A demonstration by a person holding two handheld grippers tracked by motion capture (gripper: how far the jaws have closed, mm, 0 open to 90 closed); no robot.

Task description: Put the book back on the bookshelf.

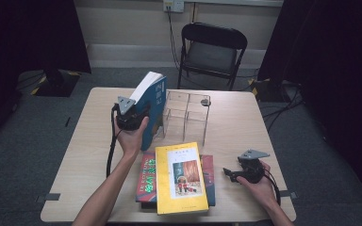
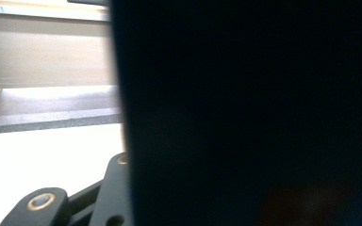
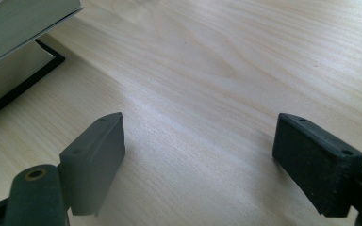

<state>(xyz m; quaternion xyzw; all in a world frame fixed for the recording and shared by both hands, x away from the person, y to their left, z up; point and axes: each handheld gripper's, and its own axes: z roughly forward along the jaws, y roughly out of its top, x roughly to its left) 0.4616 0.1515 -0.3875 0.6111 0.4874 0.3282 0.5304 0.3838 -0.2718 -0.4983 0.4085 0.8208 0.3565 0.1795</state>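
blue book (image 1: 152, 101) up on its edge in the left gripper (image 1: 131, 114), jaws clamped across it, just beside the clear acrylic organizer (image 1: 187, 112). i'd keep it upright and square to a slot, and lower it gently. right gripper (image 1: 229, 173) idles beside the stacked books (image 1: 179, 176) with jaws wide, nothing between. left gripper view's mostly dark cover; the slot is hidden.

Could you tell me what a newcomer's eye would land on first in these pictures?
Probably the blue book, held upright above the table in the left gripper, right beside the clear acrylic divider rack. Next comes the yellow book topping a stack at the near edge. The right gripper rests low at the right, jaws wide apart over bare wood.
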